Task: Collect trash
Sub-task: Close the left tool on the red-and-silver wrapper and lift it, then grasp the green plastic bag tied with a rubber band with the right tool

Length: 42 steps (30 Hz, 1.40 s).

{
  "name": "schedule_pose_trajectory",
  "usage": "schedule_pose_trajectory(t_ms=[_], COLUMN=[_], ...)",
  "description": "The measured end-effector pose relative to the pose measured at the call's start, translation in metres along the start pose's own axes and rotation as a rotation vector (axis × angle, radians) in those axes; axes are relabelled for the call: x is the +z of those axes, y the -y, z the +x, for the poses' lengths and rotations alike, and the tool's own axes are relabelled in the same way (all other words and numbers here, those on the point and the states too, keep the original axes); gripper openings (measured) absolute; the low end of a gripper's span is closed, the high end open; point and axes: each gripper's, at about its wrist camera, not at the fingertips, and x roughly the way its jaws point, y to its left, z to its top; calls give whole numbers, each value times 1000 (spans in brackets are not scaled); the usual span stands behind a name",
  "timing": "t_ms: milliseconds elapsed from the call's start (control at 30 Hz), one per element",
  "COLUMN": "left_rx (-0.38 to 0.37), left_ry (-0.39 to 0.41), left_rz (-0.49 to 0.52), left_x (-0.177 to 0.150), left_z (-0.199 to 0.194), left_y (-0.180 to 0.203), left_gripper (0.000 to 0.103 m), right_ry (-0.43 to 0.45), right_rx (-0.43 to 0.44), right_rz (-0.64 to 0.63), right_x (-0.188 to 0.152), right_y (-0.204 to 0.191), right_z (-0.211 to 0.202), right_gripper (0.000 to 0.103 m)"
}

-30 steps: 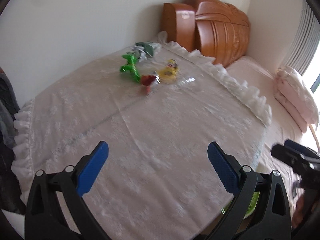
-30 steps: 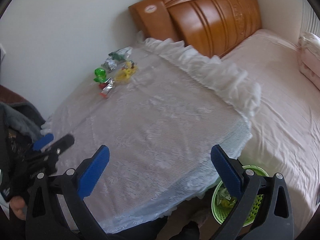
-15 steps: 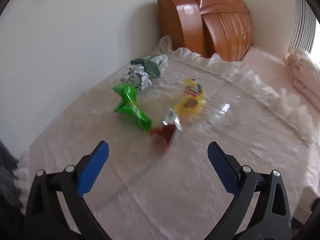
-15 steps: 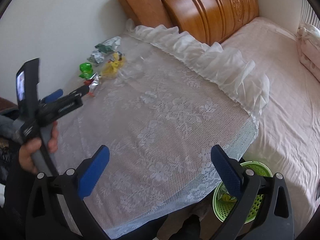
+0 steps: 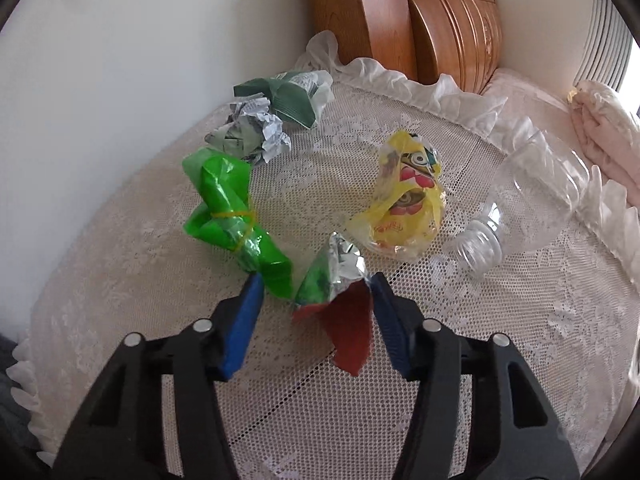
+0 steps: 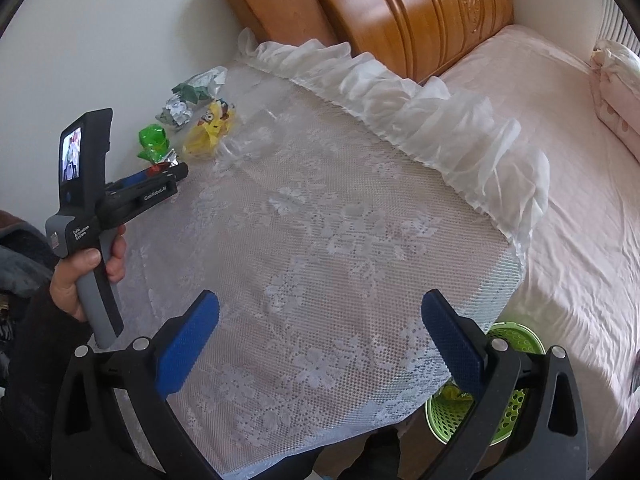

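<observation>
Trash lies at the far corner of a lace-covered table [image 5: 500, 360]: a red, green and silver foil wrapper [image 5: 336, 292], a green plastic bag [image 5: 228, 208], crumpled paper [image 5: 248, 132], a dark green packet [image 5: 292, 96], a yellow cartoon bag [image 5: 408, 196] and a clear plastic bottle [image 5: 520, 200]. My left gripper [image 5: 316, 300] stands around the foil wrapper, jaws partly closed, right finger touching it. It also shows in the right wrist view [image 6: 168, 174]. My right gripper [image 6: 320, 328] is wide open and empty over the table's near edge.
A green waste basket [image 6: 516, 400] with some trash stands on the floor below the table's near right corner. A wooden headboard [image 6: 400, 12] and a pink bed [image 6: 580, 160] lie to the right. A white wall [image 5: 120, 60] runs behind the trash.
My left gripper has moved forward to the trash pile and its jaws have narrowed around the foil wrapper. My right gripper has stayed open and shifted only slightly.
</observation>
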Motion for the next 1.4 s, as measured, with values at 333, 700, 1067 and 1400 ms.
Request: schedule_pose_trajectory(t_ms=[333,700,1067,1400], left_rx=[-23,51,58,45], left_ry=[10,11,-9,-3], left_rz=[-130,-327,-383,-372], left_x=[-39,-97,-125,-118], left_z=[-49,-104,-113,-114], left_y=[-24,-93,-118,-116], left_gripper=[39,39,39,39], right_ry=[31,51,19,-30], right_rx=[72,136,26,29], right_rz=[-149,-431,-551,-496], right_x=[26,95,125,126], right_y=[-51,-178,-258,-244], right_z=[3,71,162,169], right_gripper=[100,100,87,27])
